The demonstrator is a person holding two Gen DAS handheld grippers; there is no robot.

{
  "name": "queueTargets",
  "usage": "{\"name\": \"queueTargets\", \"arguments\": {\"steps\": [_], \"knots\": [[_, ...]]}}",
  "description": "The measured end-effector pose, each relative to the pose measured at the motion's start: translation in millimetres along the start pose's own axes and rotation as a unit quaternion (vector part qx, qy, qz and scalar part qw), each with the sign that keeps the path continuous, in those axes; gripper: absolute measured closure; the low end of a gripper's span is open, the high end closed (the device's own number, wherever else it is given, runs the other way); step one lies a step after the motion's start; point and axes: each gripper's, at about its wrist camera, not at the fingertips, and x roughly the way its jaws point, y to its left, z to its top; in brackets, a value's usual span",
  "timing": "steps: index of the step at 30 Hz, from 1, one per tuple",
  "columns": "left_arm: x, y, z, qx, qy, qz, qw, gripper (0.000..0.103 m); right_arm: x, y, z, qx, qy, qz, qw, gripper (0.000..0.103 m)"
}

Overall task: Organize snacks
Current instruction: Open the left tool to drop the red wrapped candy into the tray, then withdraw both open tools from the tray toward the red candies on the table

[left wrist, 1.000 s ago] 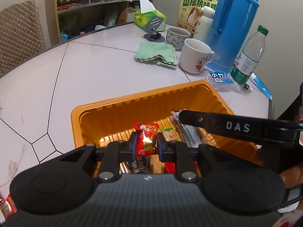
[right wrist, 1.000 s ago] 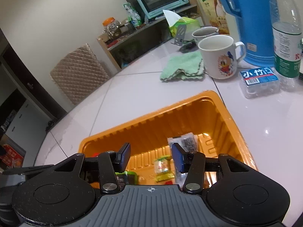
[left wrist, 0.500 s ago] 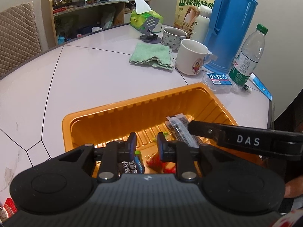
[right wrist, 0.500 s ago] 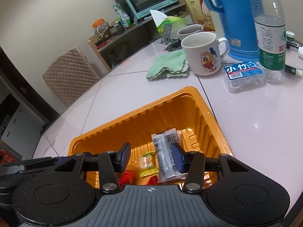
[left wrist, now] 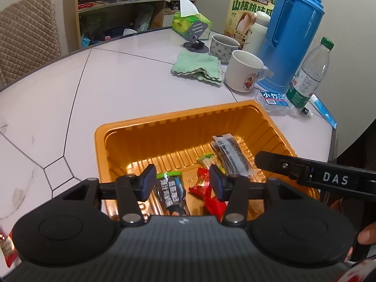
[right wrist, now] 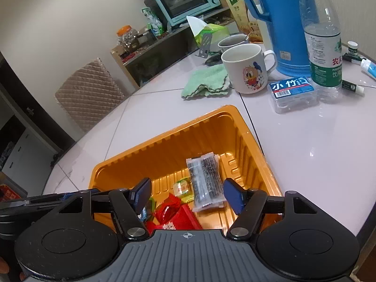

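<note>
**Snacks gathered in the orange tray**

While both grippers hang over its near end, the orange tray (left wrist: 141, 129) sits on the white table (left wrist: 117, 75) with the snacks lying loose on its ribbed floor. A clear packet of dark sticks (right wrist: 205, 181) lies toward the right, a small green-and-yellow sweet (right wrist: 182, 186) just left of it, red wrappers (left wrist: 208, 192) nearer still, and a dark packet with a green top (left wrist: 171, 189) at the near left.

Fingers of the left gripper (left wrist: 182, 182) have just been spreading and stand released, nothing pinched, the dark packet and red wrappers lying below the gap. Those of the right gripper (right wrist: 188, 196) have likewise just widened and grip nothing.

Beyond the tray stand a cartoon mug (right wrist: 246, 68), a second cup (left wrist: 223, 47), a green cloth (left wrist: 197, 69), a blue flask (left wrist: 291, 35), a water bottle (left wrist: 307, 77) and a small clear box (right wrist: 293, 94).
</note>
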Motion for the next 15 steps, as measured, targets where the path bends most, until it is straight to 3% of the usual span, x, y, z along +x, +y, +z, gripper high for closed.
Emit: {"name": "queueTargets", "arguments": {"steps": [4, 10, 15], "knots": [[-15.3, 3.8, -7.1, -0.008, -0.003, 0.004, 1.0, 0.04, -14.7, 2.6, -5.6, -0.004, -0.009, -0.004, 1.0, 0.027], [-42.3, 9.0, -21.2, -0.016, -0.011, 0.01, 0.9998, 0.032, -39.3, 8.8, -15.2, -0.002, -0.022, -0.007, 1.0, 0.022], [-68.7, 14.0, -32.9, -0.019, -0.019, 0.015, 0.9995, 0.032, -58.2, 16.3, -26.3, 0.0, -0.024, -0.002, 1.0, 0.021]]}}
